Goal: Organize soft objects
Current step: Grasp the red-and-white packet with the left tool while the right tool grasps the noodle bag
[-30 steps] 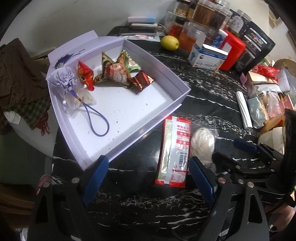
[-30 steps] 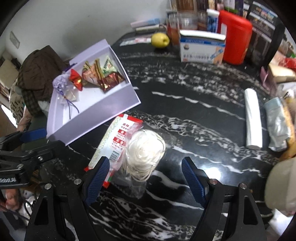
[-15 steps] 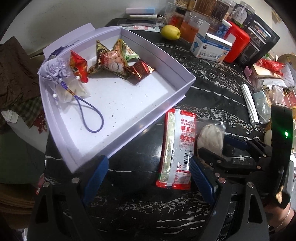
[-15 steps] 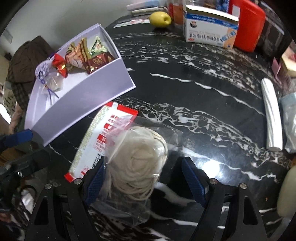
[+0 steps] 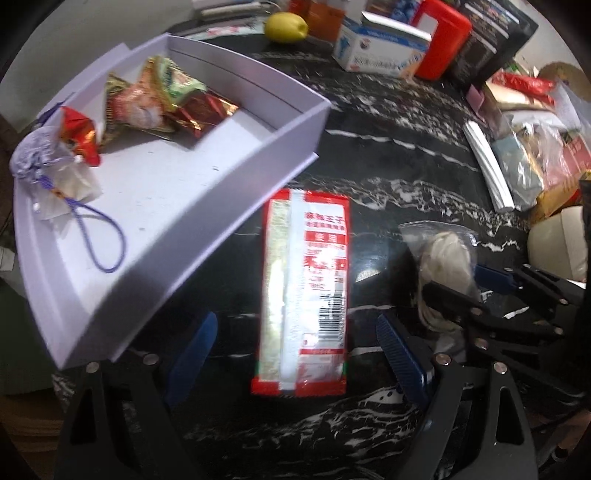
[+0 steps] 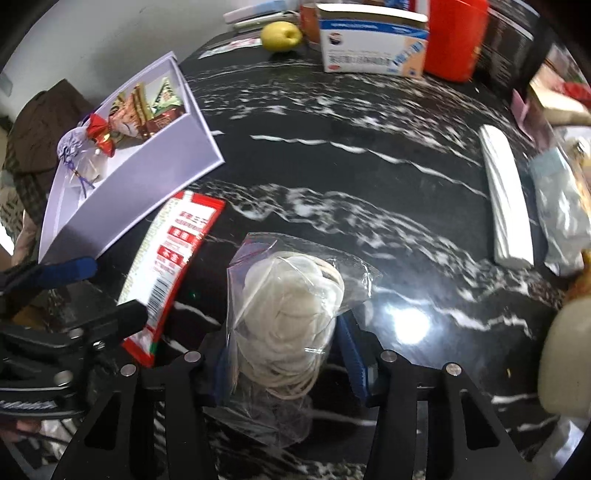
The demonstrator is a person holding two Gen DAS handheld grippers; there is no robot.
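Black marble with white veins forms the table (image 5: 388, 155), on which a shallow lavender box (image 5: 258, 155) is set at the left. Several foil snack packets (image 5: 166, 99) and a pale lilac drawstring pouch (image 5: 37, 155) with a purple cord are seen inside the box, gathered toward its far end. A flat red-and-white packet (image 5: 306, 291) is laid on the table just beside the box's near wall. The left gripper (image 5: 295, 350) is held over this packet with its blue-padded fingers spread wide, one on each side of the packet; no contact can be made out.

To the right of the packet, a clear bag of white rubber bands (image 6: 288, 306) is clamped between the closed-in fingers of the right gripper (image 6: 284, 354); whether the bag is lifted off the table cannot be told. At the far edge a yellow fruit (image 6: 280, 35), a blue-and-white carton (image 6: 369, 40) and a red container (image 6: 454, 37) are lined up, and a white roll (image 6: 506, 195) is laid at the right.
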